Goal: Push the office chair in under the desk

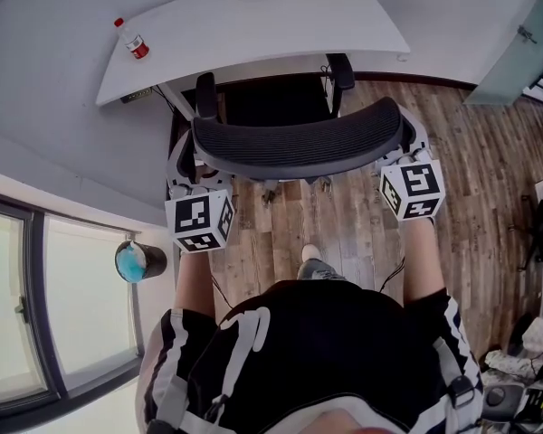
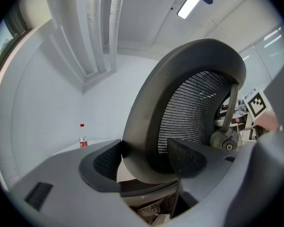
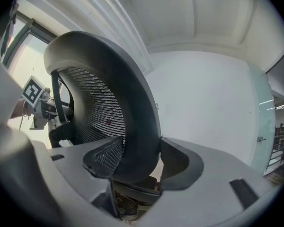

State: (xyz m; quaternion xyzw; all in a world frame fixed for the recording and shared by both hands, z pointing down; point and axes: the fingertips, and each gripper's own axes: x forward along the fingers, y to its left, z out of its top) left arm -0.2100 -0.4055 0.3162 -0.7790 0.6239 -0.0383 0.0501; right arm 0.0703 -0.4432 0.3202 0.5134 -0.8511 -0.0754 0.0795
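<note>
**Left gripper and right gripper clamping the chair**

Each gripper's own view is showing its jaws pinching one side rim of the backrest. Only the head view is showing the chair sitting partly under the desk, a bottle standing beyond.

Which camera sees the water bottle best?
The head view: the bottle shows largest there, at the desk's left end. The left gripper view shows it small and far off. The right gripper view misses it.
</note>
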